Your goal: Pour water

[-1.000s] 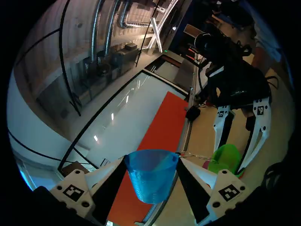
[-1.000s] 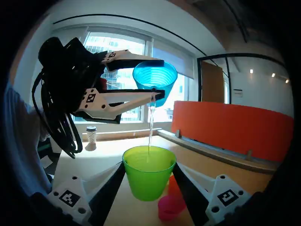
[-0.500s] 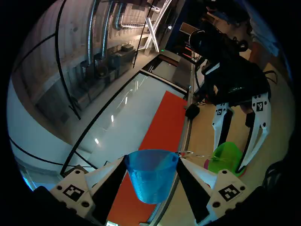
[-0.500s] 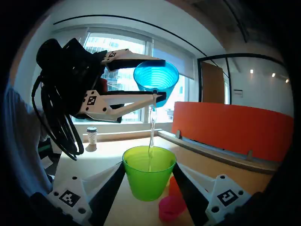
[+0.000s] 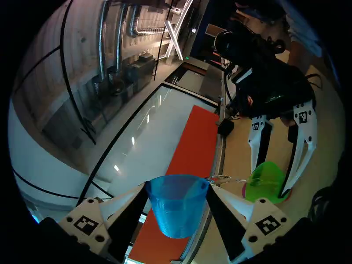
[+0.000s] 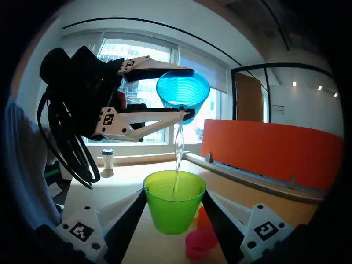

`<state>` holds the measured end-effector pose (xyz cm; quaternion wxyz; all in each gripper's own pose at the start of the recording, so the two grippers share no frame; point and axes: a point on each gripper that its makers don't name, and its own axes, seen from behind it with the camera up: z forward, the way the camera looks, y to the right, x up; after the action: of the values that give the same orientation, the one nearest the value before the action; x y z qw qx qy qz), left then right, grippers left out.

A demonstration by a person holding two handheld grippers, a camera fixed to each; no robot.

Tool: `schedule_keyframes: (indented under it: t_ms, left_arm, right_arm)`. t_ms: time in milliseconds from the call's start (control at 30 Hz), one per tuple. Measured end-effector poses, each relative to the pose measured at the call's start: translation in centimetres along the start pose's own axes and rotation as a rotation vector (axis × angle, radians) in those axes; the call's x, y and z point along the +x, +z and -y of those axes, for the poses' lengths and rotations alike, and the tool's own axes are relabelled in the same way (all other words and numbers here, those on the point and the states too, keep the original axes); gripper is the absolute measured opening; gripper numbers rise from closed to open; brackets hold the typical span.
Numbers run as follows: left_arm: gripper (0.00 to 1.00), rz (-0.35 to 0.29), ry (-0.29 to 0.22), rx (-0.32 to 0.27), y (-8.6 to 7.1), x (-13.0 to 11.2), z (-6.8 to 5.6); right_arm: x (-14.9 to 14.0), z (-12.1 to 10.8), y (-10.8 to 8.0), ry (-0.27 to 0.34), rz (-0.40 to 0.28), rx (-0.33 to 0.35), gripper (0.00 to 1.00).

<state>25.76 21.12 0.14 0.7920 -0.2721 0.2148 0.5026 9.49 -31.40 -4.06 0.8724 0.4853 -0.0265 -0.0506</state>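
Observation:
My left gripper point(image 5: 177, 207) is shut on a blue cup point(image 5: 177, 209), tipped on its side. In the right gripper view the same blue cup point(image 6: 182, 93) hangs high between the left gripper's point(image 6: 185, 93) white fingers, and a thin stream of water point(image 6: 178, 152) falls from its rim. The stream lands in a green cup point(image 6: 174, 200), on which my right gripper point(image 6: 174, 204) is shut, upright just above the table. In the left gripper view the green cup point(image 5: 262, 181) sits between the right gripper's fingers point(image 5: 301, 152).
A pink cup point(image 6: 199, 242) and an orange cup point(image 6: 203, 217) lie on the wooden table point(image 6: 132, 176) under the green cup. A small lidded jar point(image 6: 106, 161) stands by the window. An orange partition point(image 6: 273, 152) runs along the table's right side. A sleeve point(image 6: 22, 176) is at the left.
The blue cup has tipped slightly further and the water keeps running. The level in the green cup has risen a little. The green cup stays in place.

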Motion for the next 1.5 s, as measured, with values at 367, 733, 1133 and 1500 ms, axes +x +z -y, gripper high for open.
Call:
schedule_keyframes:
  t_ms: [367,733,1133,1500]
  left_arm:
    - [0.89,-0.001,0.038,0.003,-0.3,0.3,0.1]
    - [0.89,-0.004,0.079,-0.003,-0.2,0.8,0.1]
    - [0.88,-0.006,0.128,-0.004,0.0,1.2,0.1]
    - [0.89,-0.007,0.178,0.000,0.0,1.5,0.6]
  right_arm:
    - [0.2,0.1,-0.1,-0.002,-0.004,0.000,0.90]
    - [0.4,-0.1,-0.2,-0.003,-0.008,-0.004,0.90]
    - [0.4,-0.1,-0.3,-0.005,-0.010,-0.006,0.90]
    - [0.4,-0.2,-0.4,-0.012,-0.008,-0.007,0.90]
